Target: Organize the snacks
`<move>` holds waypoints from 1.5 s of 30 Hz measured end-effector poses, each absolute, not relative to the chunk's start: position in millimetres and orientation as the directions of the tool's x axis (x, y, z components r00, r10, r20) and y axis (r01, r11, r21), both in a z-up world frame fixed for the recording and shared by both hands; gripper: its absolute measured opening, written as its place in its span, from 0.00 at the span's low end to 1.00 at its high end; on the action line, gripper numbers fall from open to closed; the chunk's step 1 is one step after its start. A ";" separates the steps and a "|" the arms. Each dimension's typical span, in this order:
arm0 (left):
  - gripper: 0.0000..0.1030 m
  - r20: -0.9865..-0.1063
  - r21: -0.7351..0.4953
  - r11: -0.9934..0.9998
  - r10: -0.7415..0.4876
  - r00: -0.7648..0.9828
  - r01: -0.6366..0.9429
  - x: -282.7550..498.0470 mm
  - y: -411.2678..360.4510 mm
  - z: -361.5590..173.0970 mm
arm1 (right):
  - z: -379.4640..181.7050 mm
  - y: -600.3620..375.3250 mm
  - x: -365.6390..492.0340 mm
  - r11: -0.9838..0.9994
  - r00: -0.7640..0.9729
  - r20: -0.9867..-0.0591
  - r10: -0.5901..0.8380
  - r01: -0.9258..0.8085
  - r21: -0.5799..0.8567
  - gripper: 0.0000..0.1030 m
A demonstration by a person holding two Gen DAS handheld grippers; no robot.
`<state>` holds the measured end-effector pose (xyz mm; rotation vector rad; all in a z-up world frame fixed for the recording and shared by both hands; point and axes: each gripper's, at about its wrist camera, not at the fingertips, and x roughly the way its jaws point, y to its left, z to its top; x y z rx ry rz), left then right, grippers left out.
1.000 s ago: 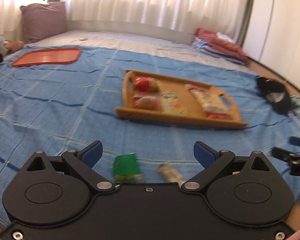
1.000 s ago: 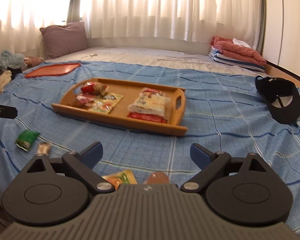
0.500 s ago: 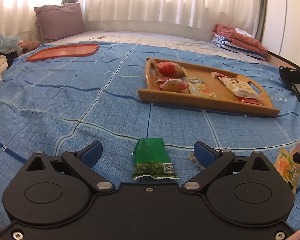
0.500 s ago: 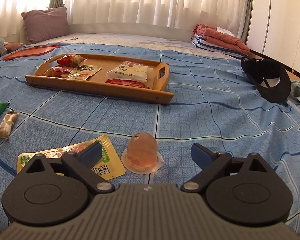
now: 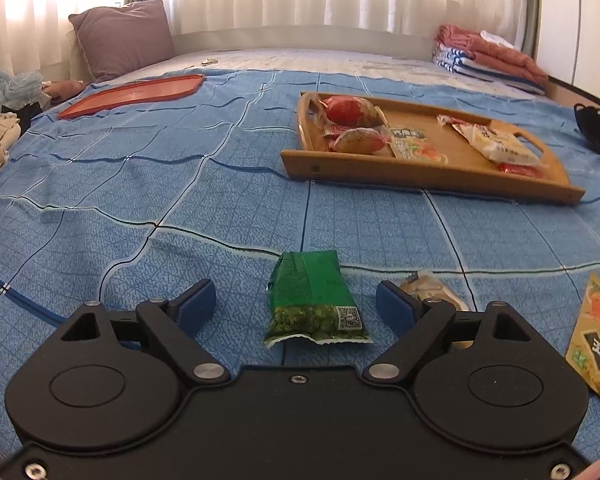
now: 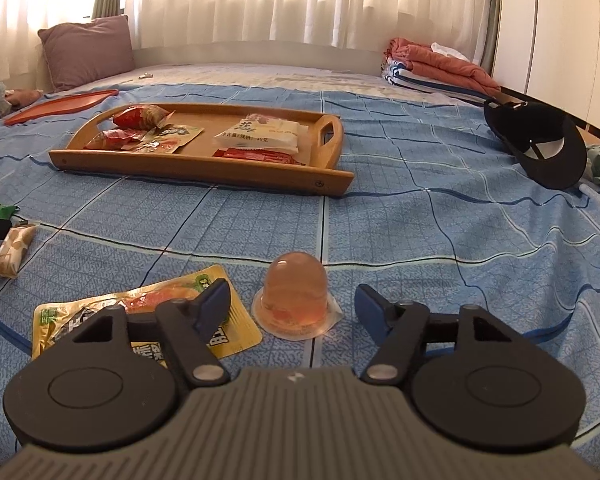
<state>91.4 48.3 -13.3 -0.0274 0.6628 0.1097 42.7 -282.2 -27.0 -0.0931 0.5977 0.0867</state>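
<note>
A green snack packet [image 5: 314,298] lies flat on the blue bedspread between the fingers of my open left gripper [image 5: 296,304]. A beige wrapped snack [image 5: 434,290] lies just right of it, partly behind my right finger. My right gripper [image 6: 294,304] is open around an orange jelly cup [image 6: 295,294] standing upside down on its lid. A yellow snack pouch [image 6: 140,320] lies to its left, under my left finger. A wooden tray [image 6: 204,166] farther back holds several snack packets; it also shows in the left wrist view [image 5: 432,178].
An orange flat tray [image 5: 136,94] lies at the far left. A purple pillow [image 5: 122,38] leans at the back. Folded blankets [image 6: 436,66] sit at the back right. A black cap [image 6: 540,146] lies at the right.
Both grippers have dropped low and moved forward over the bedspread. The green packet now lies between the left fingers and the jelly cup between the right fingers.
</note>
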 end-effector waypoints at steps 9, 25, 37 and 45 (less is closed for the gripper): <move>0.63 -0.633 0.002 0.994 0.089 0.769 -0.113 89.8 50.3 -6.9 | -21.8 -285.2 42.6 0.993 0.811 -0.578 0.091 -0.119 -0.010 0.61; 0.40 -0.644 -0.037 0.996 0.042 0.764 -0.087 84.0 50.1 5.0 | -16.0 -291.2 41.8 0.994 0.811 -0.578 0.090 -0.105 0.008 0.38; 0.39 -0.574 -0.033 0.999 0.007 0.819 -0.032 84.7 44.6 39.3 | 9.0 -291.4 39.7 0.993 0.840 -0.530 0.114 -0.111 0.039 0.15; 0.39 -0.561 -0.051 0.999 -0.020 0.827 -0.011 87.8 39.6 45.6 | 3.0 -283.2 51.3 0.994 0.825 -0.558 0.084 -0.107 -0.008 0.33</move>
